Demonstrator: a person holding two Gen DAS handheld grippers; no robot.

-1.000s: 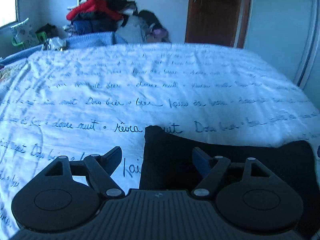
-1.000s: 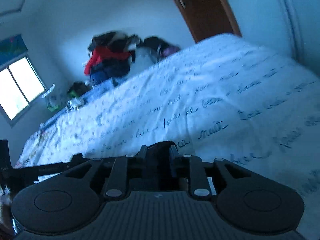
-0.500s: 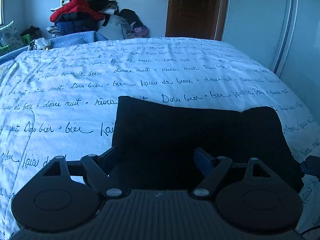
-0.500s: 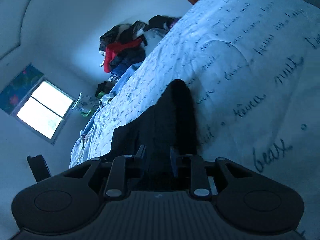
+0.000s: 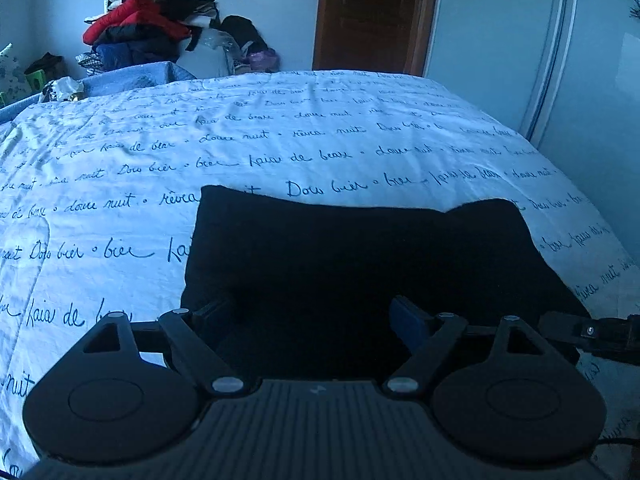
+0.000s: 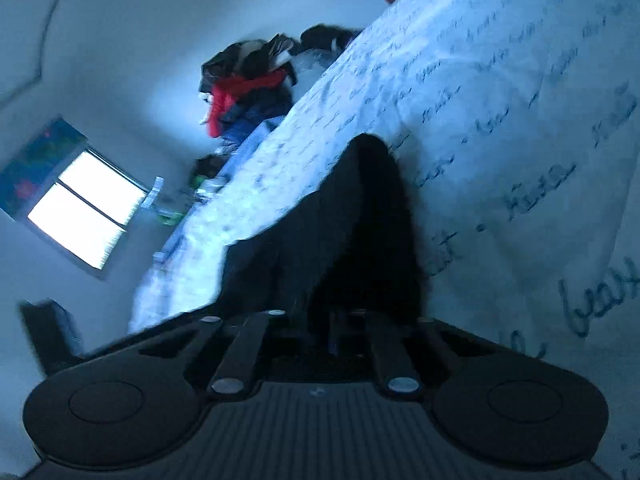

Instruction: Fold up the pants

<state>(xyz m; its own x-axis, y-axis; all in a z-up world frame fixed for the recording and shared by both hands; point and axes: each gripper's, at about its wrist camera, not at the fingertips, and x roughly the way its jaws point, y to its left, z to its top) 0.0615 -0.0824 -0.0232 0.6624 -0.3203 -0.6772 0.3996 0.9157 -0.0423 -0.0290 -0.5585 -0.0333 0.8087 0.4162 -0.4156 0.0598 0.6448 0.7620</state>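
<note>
**Pants folded on the bed, right gripper clamped on one edge**

Pants [image 5: 360, 264]: we see a black garment lying as a broad folded slab on the near half of the bed [image 5: 280, 140]. Its far edge runs roughly straight across the printed cover, with a small notch towards the right end. In the right wrist view the same pants [image 6: 360, 216] rise from the gripper as a dark ridge against the tilted bed [image 6: 500, 100].

The bed carries a white cover printed with lines of dark handwriting. It fills most of both views.

Behind the bed we note a pile of clothes [image 5: 148, 36], red and dark items on top, set against the far wall. A brown door [image 5: 372, 16] stands to the right of the pile. A bright window [image 6: 84, 216] appears in the right wrist view only.

Left gripper [image 5: 308, 312]: its jaws stand wide, both fingers over the near part of the pants. We cannot tell whether the fingers touch the cloth; nothing is pinched between them.

Right gripper [image 6: 334, 320]: its jaws are drawn close together on a fold of the pants. The cloth passes between the fingers and hides their tips. This view is blurred.
</note>
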